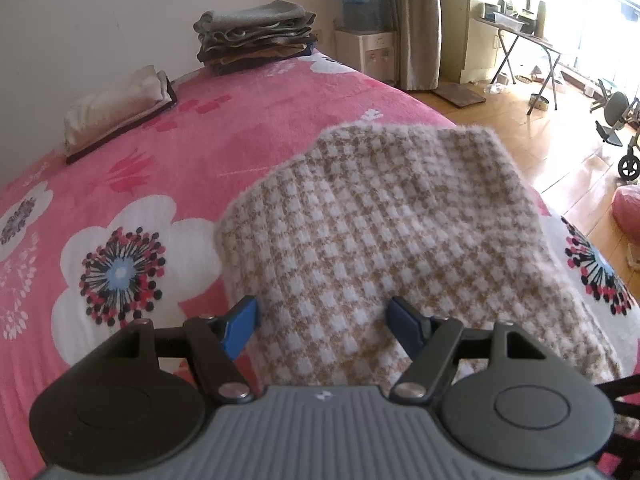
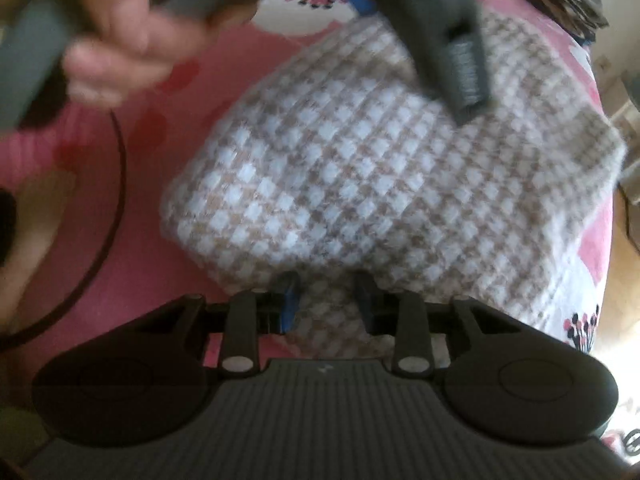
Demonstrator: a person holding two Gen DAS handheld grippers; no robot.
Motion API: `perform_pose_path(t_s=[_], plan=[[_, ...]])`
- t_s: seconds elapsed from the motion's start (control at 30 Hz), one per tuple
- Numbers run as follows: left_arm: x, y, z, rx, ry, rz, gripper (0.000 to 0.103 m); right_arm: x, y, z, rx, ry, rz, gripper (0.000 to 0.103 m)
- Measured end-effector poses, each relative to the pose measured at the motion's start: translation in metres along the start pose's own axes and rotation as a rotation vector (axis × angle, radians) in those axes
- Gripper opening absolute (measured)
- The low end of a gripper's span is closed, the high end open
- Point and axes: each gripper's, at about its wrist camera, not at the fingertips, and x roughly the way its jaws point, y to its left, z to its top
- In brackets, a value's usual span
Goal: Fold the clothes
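A: Left wrist view first. What is biggest there?

B: The bed (image 1: 168,168), under a pink blanket with white flowers. On it lies the checked sweater (image 1: 380,232), tan and white, folded into a thick pad. The left gripper (image 1: 322,322) sits at the sweater's near edge with its blue fingers (image 1: 240,328) spread wide. The knit lies between them, but the pads do not press it.

A: And the right one?

B: In the right wrist view the right gripper (image 2: 326,300) is at another edge of the same sweater (image 2: 360,184). Its jaws stand narrow, with cloth between them. The picture is blurred, so I cannot tell whether they pinch it. The left hand (image 2: 132,48) shows above the sweater, wrapped round its tool.

A: What else is on the bed?

B: Beyond the sweater, against the wall, stands a stack of folded clothes (image 1: 256,38) in greys and browns. To the left of the sweater and further back lies a cream cushion (image 1: 118,108) on a dark base.

A: And the room?

B: Wooden floor (image 1: 560,156) to the right of the sweater. Behind it stand a water dispenser (image 1: 368,20) with a blue bottle, a curtain (image 1: 420,20), and a folding table (image 1: 524,40) by the window with small things on top. I cannot make them out.
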Motion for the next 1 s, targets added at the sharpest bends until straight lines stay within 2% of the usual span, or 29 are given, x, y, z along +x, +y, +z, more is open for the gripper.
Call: perform_pose_path(t_s=[0.1, 0.23, 0.37, 0.6, 0.7, 0.73, 0.8, 0.87, 0.9, 1.0], plan=[[0.000, 0.001, 0.000, -0.003, 0.000, -0.004, 0.073, -0.023, 0.002, -0.001, 0.005, -0.052, 0.027, 0.029], [-0.001, 0.001, -0.002, -0.008, -0.001, -0.004, 0.073, -0.035, 0.013, 0.002, -0.007, -0.137, 0.146, 0.029], [0.000, 0.003, -0.002, -0.014, 0.003, -0.008, 0.073, 0.004, 0.021, 0.000, -0.009, -0.059, 0.140, 0.032], [0.000, 0.004, -0.004, -0.008, -0.003, -0.011, 0.073, 0.002, 0.018, -0.004, 0.019, -0.071, 0.144, 0.033], [-0.002, 0.012, -0.005, -0.042, -0.027, -0.058, 0.074, -0.003, 0.009, -0.007, 0.058, -0.076, 0.168, 0.035], [-0.003, 0.018, -0.006, -0.055, -0.035, -0.080, 0.074, -0.008, 0.004, -0.008, 0.081, -0.083, 0.178, 0.038], [-0.007, 0.031, -0.011, -0.084, -0.058, -0.133, 0.075, -0.025, -0.012, -0.015, 0.158, -0.116, 0.181, 0.052], [-0.010, 0.044, -0.016, -0.121, -0.077, -0.157, 0.079, -0.043, -0.039, -0.028, 0.248, -0.174, 0.138, 0.058], [-0.011, 0.048, -0.019, -0.127, -0.075, -0.157, 0.081, -0.052, -0.057, -0.037, 0.315, -0.205, 0.116, 0.062], [-0.010, 0.053, -0.021, -0.129, -0.033, -0.120, 0.082, -0.067, -0.115, -0.073, 0.600, -0.267, 0.100, 0.066]])
